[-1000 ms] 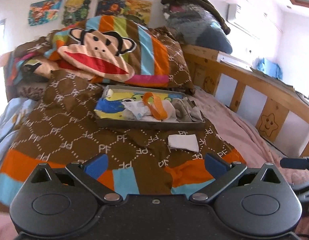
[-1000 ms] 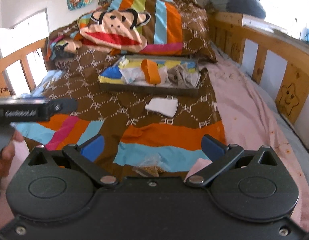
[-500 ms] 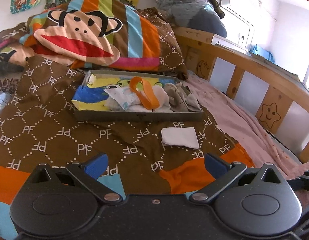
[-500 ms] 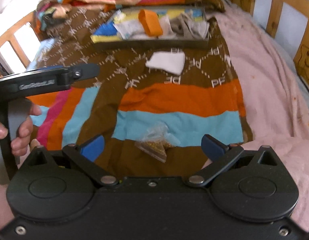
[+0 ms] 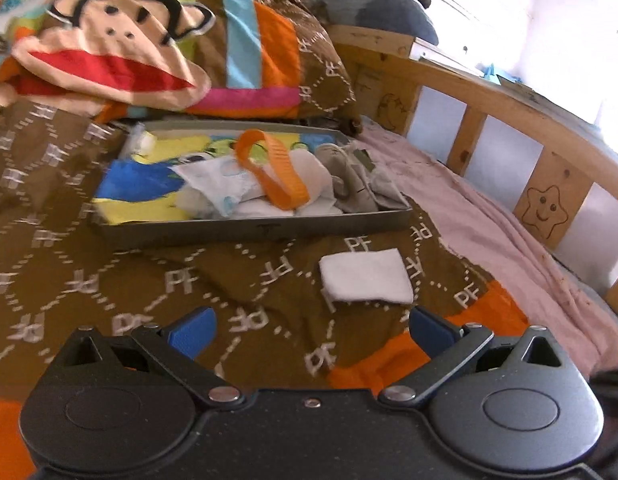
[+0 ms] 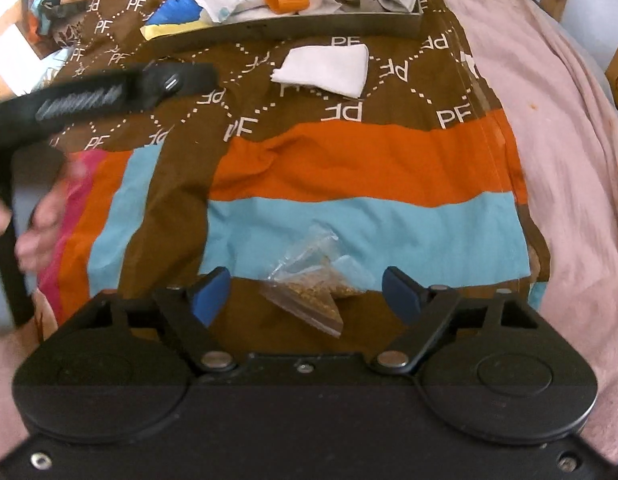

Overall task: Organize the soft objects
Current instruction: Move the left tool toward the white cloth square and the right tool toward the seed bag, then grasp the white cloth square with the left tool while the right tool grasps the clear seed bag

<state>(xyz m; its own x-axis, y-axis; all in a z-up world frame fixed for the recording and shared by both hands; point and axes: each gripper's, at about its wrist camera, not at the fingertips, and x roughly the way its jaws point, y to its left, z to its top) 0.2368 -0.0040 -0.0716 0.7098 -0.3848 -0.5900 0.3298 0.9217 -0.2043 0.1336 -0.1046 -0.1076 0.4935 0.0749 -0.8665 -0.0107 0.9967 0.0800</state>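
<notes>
though blurred, the left hand-held gripper (image 6: pixel 109 92) hides some quilt (image 6: pixel 349 160).

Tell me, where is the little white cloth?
The folded white cloth lies on the brown blanket, just in front of the grey tray and outside it, toward its right end in both wrist views.

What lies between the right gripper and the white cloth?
In the right wrist view, a small plastic bag lies between the open right gripper fingers; beyond it, only blanket up to the white cloth.
</notes>
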